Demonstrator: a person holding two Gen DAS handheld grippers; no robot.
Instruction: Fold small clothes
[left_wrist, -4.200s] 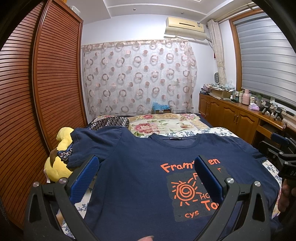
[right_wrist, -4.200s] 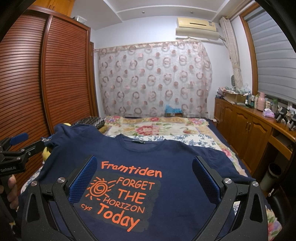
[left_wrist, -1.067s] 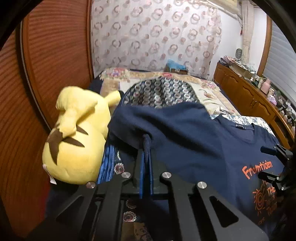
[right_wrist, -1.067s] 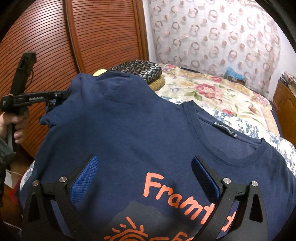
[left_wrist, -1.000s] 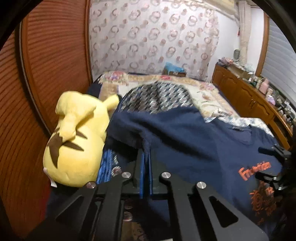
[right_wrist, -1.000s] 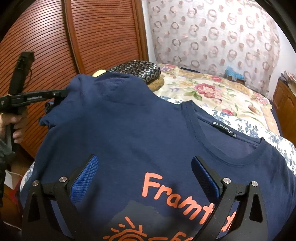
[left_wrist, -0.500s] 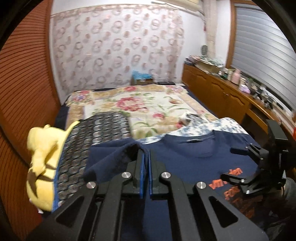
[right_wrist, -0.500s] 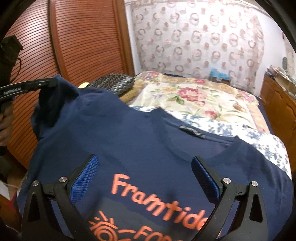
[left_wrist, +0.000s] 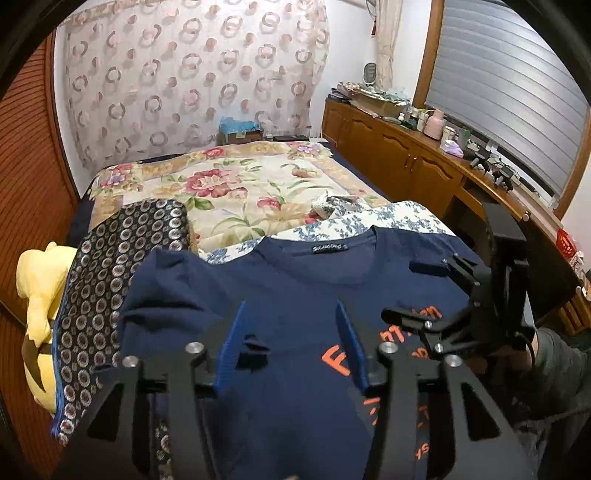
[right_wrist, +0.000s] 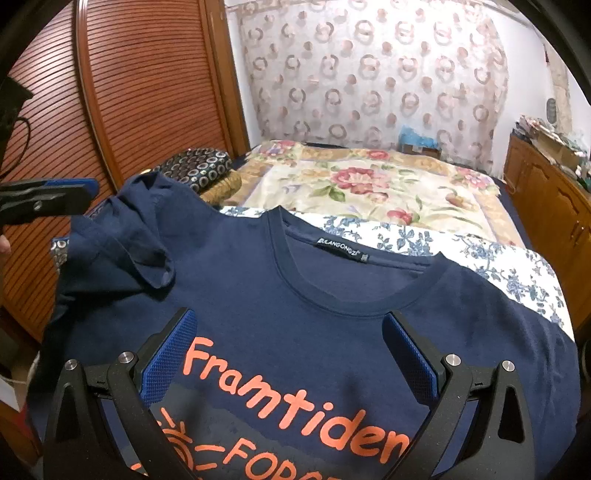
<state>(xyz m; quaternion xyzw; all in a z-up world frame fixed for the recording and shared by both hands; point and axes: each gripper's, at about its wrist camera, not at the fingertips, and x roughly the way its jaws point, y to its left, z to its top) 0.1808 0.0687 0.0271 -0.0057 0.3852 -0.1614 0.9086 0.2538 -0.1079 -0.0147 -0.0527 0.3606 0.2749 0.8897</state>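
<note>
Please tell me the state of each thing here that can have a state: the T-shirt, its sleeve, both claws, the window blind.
T-shirt: spread on the bed, print up, not yet folded through.
Left sleeve: turned inward onto the chest, rumpled.
Left claw: open, has just been opening, nothing between its pads.
Right claw: open, above the print, holding nothing.
Window blind: lowered.

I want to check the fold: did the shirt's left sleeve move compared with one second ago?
Yes. The sleeve left the wardrobe side and now lies folded inward on the shirt, toward the collar.
</note>
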